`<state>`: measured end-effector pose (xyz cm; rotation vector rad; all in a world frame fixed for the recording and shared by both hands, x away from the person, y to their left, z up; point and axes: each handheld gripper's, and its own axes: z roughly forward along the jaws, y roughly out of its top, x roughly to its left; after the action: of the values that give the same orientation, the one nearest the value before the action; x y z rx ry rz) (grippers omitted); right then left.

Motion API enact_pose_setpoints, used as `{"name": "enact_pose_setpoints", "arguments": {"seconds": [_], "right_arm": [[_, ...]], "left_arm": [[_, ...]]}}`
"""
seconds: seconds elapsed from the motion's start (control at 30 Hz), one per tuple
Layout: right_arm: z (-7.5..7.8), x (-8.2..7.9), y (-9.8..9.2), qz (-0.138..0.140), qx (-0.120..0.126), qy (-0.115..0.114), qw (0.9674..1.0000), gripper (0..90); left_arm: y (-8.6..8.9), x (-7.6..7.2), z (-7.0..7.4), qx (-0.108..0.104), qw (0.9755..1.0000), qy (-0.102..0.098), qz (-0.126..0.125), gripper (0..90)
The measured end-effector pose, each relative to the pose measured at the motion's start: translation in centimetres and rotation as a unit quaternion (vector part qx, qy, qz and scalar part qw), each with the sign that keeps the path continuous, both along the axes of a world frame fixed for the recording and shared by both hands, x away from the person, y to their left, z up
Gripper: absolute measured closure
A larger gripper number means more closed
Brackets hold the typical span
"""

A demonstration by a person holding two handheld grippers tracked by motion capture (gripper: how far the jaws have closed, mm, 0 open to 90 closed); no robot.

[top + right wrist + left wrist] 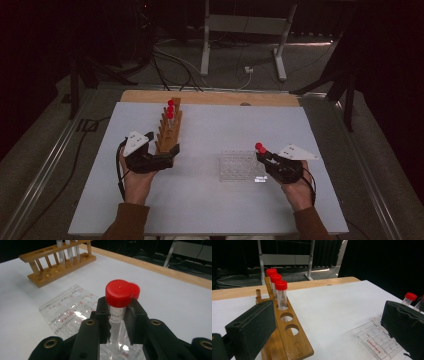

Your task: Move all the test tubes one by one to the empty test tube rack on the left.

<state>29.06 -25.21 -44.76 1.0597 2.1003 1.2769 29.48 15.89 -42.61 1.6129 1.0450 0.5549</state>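
Right gripper view: right tool closed on a red-capped tube just below its cap, centre frame, over the clear plastic rack. Judged light, rigid, slippery; a grip under the cap suits. Left tool, wide open, straddles the wooden rack end, left of centre on the surface.

Both forearms wear brown sleeves. The left gripper and right gripper are black, each topped by a pale grey three-cornered plate and trailing a black cable. Brass-ringed screw holes dot the right gripper's body.
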Motion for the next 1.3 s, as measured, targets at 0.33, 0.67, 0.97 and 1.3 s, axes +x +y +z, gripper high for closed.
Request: {"name": "enact_pose_setpoints", "arguments": {"seconds": [0.33, 0.67, 0.97, 1.3], "right_arm": [[1.8, -0.3, -0.5, 0.004, 0.016, -0.008, 0.9998, 74.5], [3.7, -0.4, -0.8, 0.011, 0.031, -0.014, 0.9994, 74.5], [4.6, -0.3, 0.3, 0.025, 0.022, -0.012, 0.9994, 74.5], [5.2, 0.2, 2.4, 0.047, 0.018, -0.004, 0.9987, 74.4]], "left_arm": [[-1.2, 0.0, 0.5, 0.011, 0.9997, -0.005, -0.020, 0.8], [-2.7, 0.1, 0.9, 0.018, 0.9991, -0.008, -0.037, 0.8], [-4.8, 0.1, 1.4, 0.027, 0.9978, -0.015, -0.058, 1.3], [-7.8, 0.0, 1.2, 0.037, 0.9946, -0.015, -0.096, 2.6]]}}
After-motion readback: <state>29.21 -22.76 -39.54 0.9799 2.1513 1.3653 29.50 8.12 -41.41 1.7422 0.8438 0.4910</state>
